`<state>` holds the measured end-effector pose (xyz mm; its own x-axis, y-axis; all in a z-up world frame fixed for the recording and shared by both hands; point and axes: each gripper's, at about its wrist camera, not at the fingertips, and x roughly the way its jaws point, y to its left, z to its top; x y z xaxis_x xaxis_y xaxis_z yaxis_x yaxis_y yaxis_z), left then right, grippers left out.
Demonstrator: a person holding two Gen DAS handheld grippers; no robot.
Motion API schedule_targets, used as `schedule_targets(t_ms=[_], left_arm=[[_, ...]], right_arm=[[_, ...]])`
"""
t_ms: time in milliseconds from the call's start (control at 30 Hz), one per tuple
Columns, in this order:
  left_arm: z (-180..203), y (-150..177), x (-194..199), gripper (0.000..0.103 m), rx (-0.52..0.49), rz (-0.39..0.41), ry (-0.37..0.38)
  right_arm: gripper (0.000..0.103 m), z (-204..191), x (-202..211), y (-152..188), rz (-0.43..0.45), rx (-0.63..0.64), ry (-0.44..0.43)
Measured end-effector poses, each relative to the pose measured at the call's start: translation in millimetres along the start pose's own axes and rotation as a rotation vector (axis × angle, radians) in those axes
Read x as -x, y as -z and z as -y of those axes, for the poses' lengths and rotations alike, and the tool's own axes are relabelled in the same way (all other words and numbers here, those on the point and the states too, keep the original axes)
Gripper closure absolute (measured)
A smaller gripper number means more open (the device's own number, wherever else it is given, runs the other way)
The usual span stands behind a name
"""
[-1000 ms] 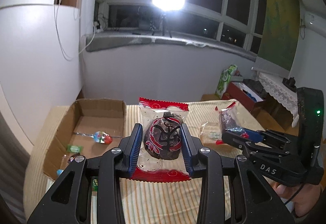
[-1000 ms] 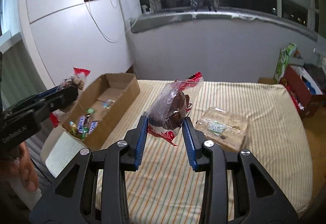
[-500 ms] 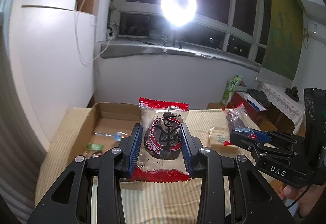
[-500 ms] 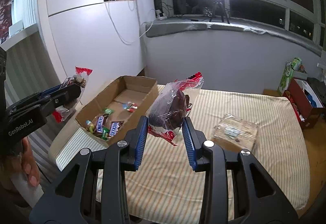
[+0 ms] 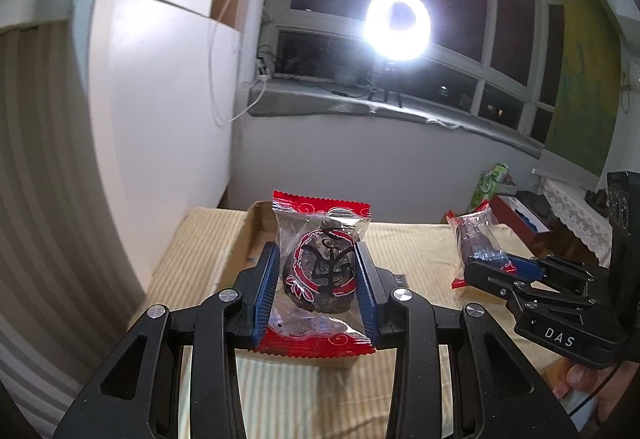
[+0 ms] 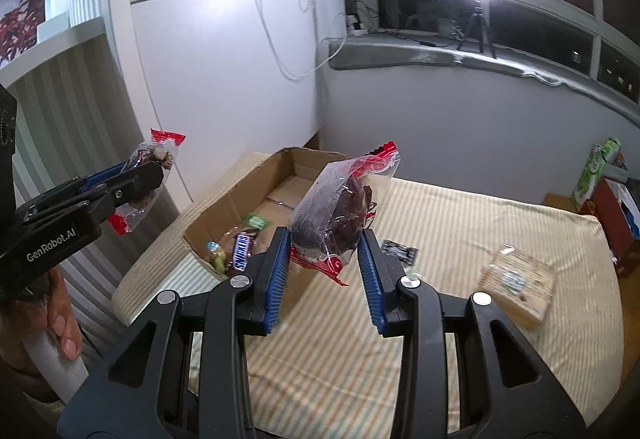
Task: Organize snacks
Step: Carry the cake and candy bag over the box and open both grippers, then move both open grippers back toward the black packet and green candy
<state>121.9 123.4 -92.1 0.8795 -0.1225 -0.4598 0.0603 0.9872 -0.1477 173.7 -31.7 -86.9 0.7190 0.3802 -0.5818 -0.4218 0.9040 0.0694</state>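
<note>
My left gripper (image 5: 316, 279) is shut on a clear and red snack packet with a dark cake (image 5: 320, 275), held in the air above the near end of the cardboard box (image 5: 256, 223). My right gripper (image 6: 324, 263) is shut on a second dark snack packet (image 6: 340, 211), held tilted above the near right corner of the open cardboard box (image 6: 224, 207). Several wrapped candies and bars (image 6: 240, 251) lie inside the box. The right gripper with its packet shows in the left wrist view (image 5: 480, 243); the left gripper with its packet shows in the right wrist view (image 6: 148, 171).
The box stands at the left edge of a striped bed (image 6: 460, 231). A dark small packet (image 6: 398, 251) and a wrapped biscuit block (image 6: 520, 283) lie on the bed to the right. A white wall panel (image 6: 208, 79) stands left; a red box (image 6: 612, 207) sits far right.
Both grippers have moved left and back toward the box while keeping hold of their packets. The box now lies directly under and ahead of both.
</note>
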Motion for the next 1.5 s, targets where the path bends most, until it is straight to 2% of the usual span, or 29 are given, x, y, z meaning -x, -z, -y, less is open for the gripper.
schedule_targets(t_ms=[367,733,833,867,900,933,967,1167,1500], left_arm=[[-24,0,-12,0.068,0.018,-0.006,-0.030],[-44,3,-56,0.068,0.029,-0.061,-0.038],[-41,7,-79,0.067,0.019,-0.109,-0.019],[-41,8,-84,0.062,0.016,-0.118,-0.019],[-40,10,-89,0.056,0.016,-0.127,-0.029],[-40,12,-92,0.045,0.022,-0.125,-0.032],[-41,13,-93,0.044,0.027,-0.122,-0.030],[-40,15,-96,0.044,0.032,-0.130,-0.040],[-24,11,-75,0.044,0.005,-0.105,-0.030]], right_arm=[[0.067,-27,-41,-15,-0.031,0.040,-0.054],[0.067,-29,-110,-10,-0.114,0.045,-0.097],[0.061,-26,-131,-4,-0.163,0.067,-0.103],[0.052,-23,-134,-2,-0.164,0.062,-0.097],[0.049,-19,-137,0,-0.166,0.056,-0.098],[0.048,-16,-138,1,-0.167,0.048,-0.098],[0.048,-14,-138,1,-0.165,0.043,-0.094],[0.048,4,-125,-1,-0.136,0.021,-0.063],[0.048,15,-88,5,-0.096,0.003,-0.039]])
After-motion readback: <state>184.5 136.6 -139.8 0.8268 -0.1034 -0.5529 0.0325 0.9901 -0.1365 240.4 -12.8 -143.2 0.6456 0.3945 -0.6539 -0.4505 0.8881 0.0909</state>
